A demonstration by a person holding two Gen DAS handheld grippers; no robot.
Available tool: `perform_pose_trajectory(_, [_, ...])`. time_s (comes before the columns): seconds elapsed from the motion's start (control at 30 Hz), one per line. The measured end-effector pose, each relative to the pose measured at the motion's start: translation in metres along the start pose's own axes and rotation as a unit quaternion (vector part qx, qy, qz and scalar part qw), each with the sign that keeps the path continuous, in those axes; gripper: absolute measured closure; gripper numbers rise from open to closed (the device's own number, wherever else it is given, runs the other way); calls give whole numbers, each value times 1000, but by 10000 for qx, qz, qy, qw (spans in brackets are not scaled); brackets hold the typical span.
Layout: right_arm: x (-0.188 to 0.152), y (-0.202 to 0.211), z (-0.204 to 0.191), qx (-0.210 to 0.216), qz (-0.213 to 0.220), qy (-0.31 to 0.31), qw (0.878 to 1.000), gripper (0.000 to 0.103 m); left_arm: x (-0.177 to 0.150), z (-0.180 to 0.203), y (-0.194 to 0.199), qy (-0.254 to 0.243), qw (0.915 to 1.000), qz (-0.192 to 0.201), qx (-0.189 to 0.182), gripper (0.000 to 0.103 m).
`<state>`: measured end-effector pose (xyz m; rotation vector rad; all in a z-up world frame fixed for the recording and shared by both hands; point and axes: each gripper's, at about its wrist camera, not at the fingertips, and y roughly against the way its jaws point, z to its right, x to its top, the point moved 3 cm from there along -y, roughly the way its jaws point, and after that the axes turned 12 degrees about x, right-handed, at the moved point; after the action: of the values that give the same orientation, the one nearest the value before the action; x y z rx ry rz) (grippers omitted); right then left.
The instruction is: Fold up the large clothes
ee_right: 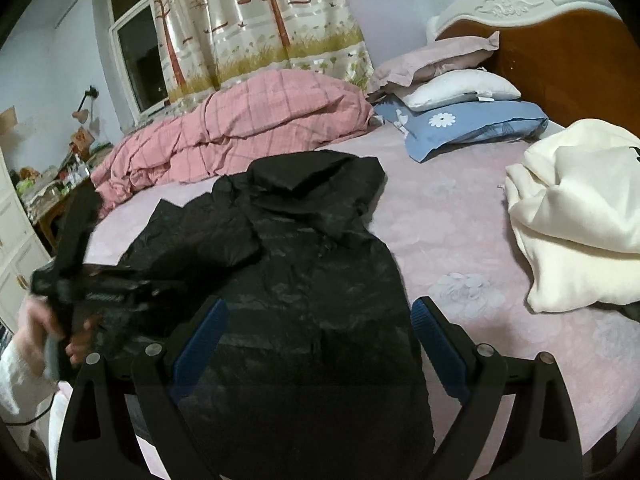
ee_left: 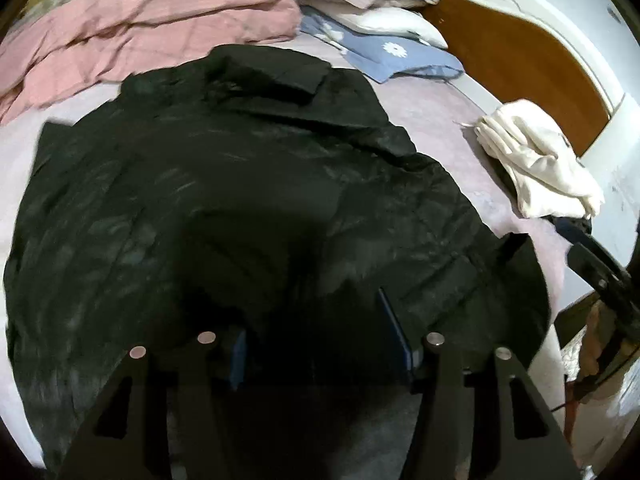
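Item: black puffer jacket point(ee_right: 304, 272), quilted, shiny shell, hood point(ee_right: 316, 180) toward the pillows. It lies spread flat on the pink floral bedsheet point(ee_right: 460, 240) near the foot edge of the bed, apparently laid out so its parts can be turned inward. One sleeve or side panel is already laid across the body; folding appears partly done.

Left gripper point(ee_left: 320, 344): held over the near hem of the jacket, pointing steeply down. Its blue pads stand apart with nothing pinched between them; the cloth lies below, not gripped. The view is smeared. In the right wrist view the same tool shows as a blur at the jacket's left edge, in the person's hand point(ee_right: 44, 328) with a white sleeve.

Right gripper point(ee_right: 320, 320): jaws wide, blue ribbed fingers point(ee_right: 200, 336) straddling the jacket's lower body, not pressing it. It seems to wait over the hem for the next fold.

Other items: cream garment point(ee_right: 572, 216), bunched on the sheet well apart from the jacket, likely next in the queue. Pink checked duvet point(ee_right: 240, 132) heaped along the far side. Blue daisy pillow point(ee_right: 472, 124), white and mauve pillows stacked by the wooden headboard point(ee_right: 560, 60). Tree-print curtain point(ee_right: 256, 20) at the window.
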<state>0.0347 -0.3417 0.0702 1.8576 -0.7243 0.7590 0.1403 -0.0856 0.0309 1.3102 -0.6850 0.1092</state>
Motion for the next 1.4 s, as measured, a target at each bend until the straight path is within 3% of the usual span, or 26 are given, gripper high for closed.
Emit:
perform_pose_trajectory(0.13, [5, -5, -11, 285, 27, -123, 9995, 9, -19, -16, 22, 289, 9995, 101, -99, 39])
perform_pose_trajectory(0.3, [13, -22, -38, 500, 12, 52, 9987, 9, -20, -30, 40, 388, 9986, 357, -34, 39])
perform_pose_trajectory(0.4, [15, -29, -53, 460, -36, 136, 9988, 9, 0, -46, 50, 725, 9956, 559, -198, 31])
perform_pose_trajectory(0.43, [14, -31, -56, 521, -64, 148, 9985, 9, 9, -53, 51, 873, 9939, 614, -267, 24])
perform_pose_trajectory(0.5, [7, -35, -66, 716, -212, 183, 9970, 12, 31, -69, 43, 1200, 9904, 631, -274, 22])
perform_pose_trajectory(0.57, [-11, -43, -79, 1015, -539, 283, 9930, 49, 56, -87, 20, 1549, 9869, 408, -165, 22])
perform_pose_trajectory(0.6, [-20, -49, -86, 1148, -731, 323, 9902, 86, 68, -99, 3, 1725, 9846, 282, -39, 22])
perform_pose_trajectory(0.63, [-31, -56, -92, 1278, -944, 349, 9867, 98, 77, -110, -12, 1872, 9819, 148, 240, 22])
perform_pose_trajectory(0.7, [-54, -68, -105, 1429, -1191, 404, 9817, 98, 93, -127, -44, 2079, 9753, -147, 736, 26])
perform_pose_trajectory(0.8, [-78, -82, -117, 1421, -1321, 576, 9793, 98, 107, -137, -79, 2321, 9719, -312, 247, 26])
perform_pose_trajectory(0.83, [-82, -87, -117, 1353, -1355, 567, 9799, 98, 109, -139, -90, 2452, 9685, -416, 151, 33])
perform_pose_trajectory(0.9, [-86, -100, -108, 1226, -1389, 391, 9819, 98, 112, -135, -98, 2511, 9673, -319, -139, 83])
perform_pose_trajectory(0.93, [-86, -107, -103, 1216, -1395, 260, 9824, 98, 113, -126, -96, 2299, 9728, -214, -153, 100])
perform_pose_trajectory(1.0, [-83, -119, -89, 1324, -1372, -37, 9816, 98, 116, -98, -76, 1695, 9853, 185, -135, 100])
perform_pose_trajectory(1.03, [-79, -125, -81, 1430, -1362, -185, 9801, 98, 116, -80, -59, 1462, 9876, 419, -389, 100])
perform_pose_trajectory(1.13, [-65, -133, -62, 1501, -1320, -491, 9786, 102, 113, -32, -6, 1030, 9854, 794, -1100, 100])
perform_pose_trajectory(1.27, [-43, -101, -51, 1023, -764, -364, 9911, 102, 96, 28, 59, 340, 9771, 1089, -1797, 100])
perform_pose_trajectory(1.3, [-38, -90, -45, 861, -569, -391, 9939, 98, 89, 40, 67, 204, 9759, 1007, -1924, 100])
perform_pose_trajectory(1.37, [-30, -58, -27, 510, -145, -590, 9968, 76, 62, 65, 76, -49, 9720, 852, -2190, 97])
perform_pose_trajectory(1.4, [-27, -40, -15, 358, 88, -749, 9965, 50, 45, 77, 76, -213, 9720, 789, -2204, 97])
